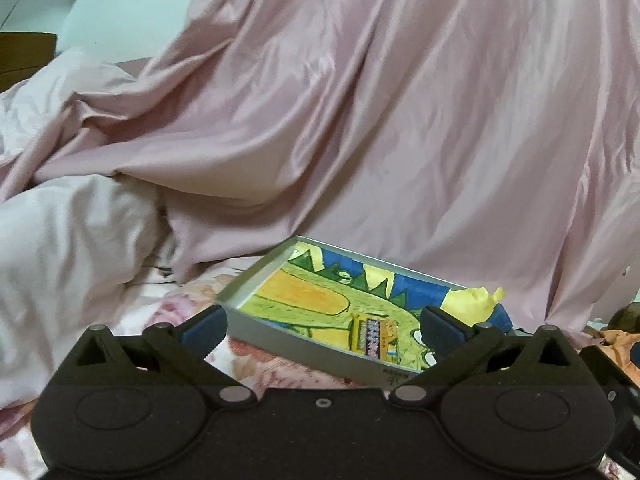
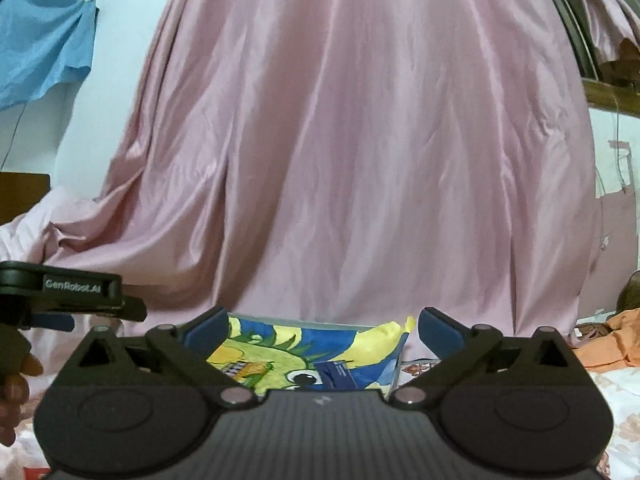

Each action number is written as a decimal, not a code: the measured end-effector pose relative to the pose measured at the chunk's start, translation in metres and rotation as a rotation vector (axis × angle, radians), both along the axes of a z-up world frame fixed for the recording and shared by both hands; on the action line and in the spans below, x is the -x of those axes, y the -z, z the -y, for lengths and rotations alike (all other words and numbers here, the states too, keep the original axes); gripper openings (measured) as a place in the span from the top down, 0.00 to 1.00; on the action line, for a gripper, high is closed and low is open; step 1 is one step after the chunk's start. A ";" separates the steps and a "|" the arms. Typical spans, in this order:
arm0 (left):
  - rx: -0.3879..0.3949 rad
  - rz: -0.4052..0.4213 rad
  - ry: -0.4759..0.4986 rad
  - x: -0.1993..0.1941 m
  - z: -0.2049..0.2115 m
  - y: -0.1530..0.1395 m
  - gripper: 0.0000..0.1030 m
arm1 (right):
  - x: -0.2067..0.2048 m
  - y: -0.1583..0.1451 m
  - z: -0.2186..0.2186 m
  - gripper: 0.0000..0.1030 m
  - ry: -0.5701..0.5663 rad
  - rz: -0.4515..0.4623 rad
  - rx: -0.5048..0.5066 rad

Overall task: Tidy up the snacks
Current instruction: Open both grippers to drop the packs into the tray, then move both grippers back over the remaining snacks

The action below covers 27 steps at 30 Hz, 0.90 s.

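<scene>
A shallow grey tray (image 1: 256, 334) lies on the floral bed sheet and holds a flat yellow, green and blue snack bag (image 1: 320, 304) with a cartoon print. My left gripper (image 1: 322, 324) is open, just above the tray's near side, holding nothing. In the right wrist view the same snack bag (image 2: 304, 352) lies right in front of my right gripper (image 2: 320, 328), which is open and empty with its fingers on either side of the bag's far end. The left gripper's side (image 2: 72, 296) shows at that view's left edge.
A large pink satin sheet (image 1: 380, 120) hangs down behind the tray. A rumpled pale duvet (image 1: 72, 232) lies to the left. Orange cloth (image 2: 608, 344) lies to the right on the floral bed sheet (image 1: 188, 308). A blue cloth (image 2: 40, 48) hangs on the wall.
</scene>
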<state>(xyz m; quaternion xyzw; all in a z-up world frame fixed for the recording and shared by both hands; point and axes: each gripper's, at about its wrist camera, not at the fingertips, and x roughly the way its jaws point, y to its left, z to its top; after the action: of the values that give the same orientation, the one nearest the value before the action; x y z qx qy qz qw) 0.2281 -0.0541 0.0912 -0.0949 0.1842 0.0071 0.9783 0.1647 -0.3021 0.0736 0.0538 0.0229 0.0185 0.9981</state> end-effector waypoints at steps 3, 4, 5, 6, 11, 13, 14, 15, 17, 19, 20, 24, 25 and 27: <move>0.002 0.013 0.000 0.023 -0.012 -0.001 0.01 | 0.018 -0.002 -0.007 0.00 0.001 -0.005 0.014; 0.002 0.014 0.000 0.029 -0.015 -0.001 0.01 | 0.023 -0.002 -0.010 0.00 0.000 -0.007 0.019; 0.001 0.016 0.000 0.037 -0.018 0.000 0.01 | 0.028 -0.002 -0.013 0.00 -0.001 -0.008 0.019; -0.002 0.015 0.000 0.043 -0.021 0.001 0.01 | 0.032 -0.002 -0.015 0.00 -0.003 -0.010 0.017; -0.015 0.007 0.002 0.074 -0.033 0.012 0.01 | 0.054 -0.001 -0.028 0.00 -0.010 -0.029 0.014; -0.032 0.005 0.006 0.085 -0.035 0.017 0.01 | 0.064 0.002 -0.032 0.00 -0.005 -0.035 0.014; -0.042 0.003 0.006 0.091 -0.036 0.020 0.01 | 0.070 0.004 -0.034 0.00 -0.005 -0.042 0.013; -0.048 -0.001 0.008 0.096 -0.037 0.022 0.01 | 0.075 0.005 -0.035 0.00 -0.004 -0.050 0.012; -0.055 -0.010 0.015 0.106 -0.040 0.028 0.01 | 0.082 0.010 -0.037 0.00 -0.004 -0.071 0.010; -0.058 -0.020 0.018 0.116 -0.044 0.034 0.01 | 0.091 0.015 -0.040 0.00 -0.009 -0.095 0.011; -0.060 -0.027 0.021 0.122 -0.046 0.038 0.01 | 0.094 0.018 -0.041 0.00 -0.011 -0.106 0.014; -0.070 -0.052 0.036 0.141 -0.052 0.050 0.01 | 0.107 0.028 -0.047 0.00 -0.011 -0.162 0.024; -0.075 -0.058 0.041 0.146 -0.053 0.053 0.01 | 0.110 0.030 -0.048 0.00 -0.012 -0.173 0.023; -0.090 -0.066 0.050 0.154 -0.055 0.060 0.01 | 0.117 0.035 -0.051 0.00 -0.010 -0.201 0.021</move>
<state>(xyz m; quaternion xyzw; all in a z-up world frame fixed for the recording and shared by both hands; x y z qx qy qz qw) 0.0744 0.0012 0.0317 -0.0460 0.2184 -0.0062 0.9748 0.0480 -0.2515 0.0390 0.0448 0.1232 0.0179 0.9912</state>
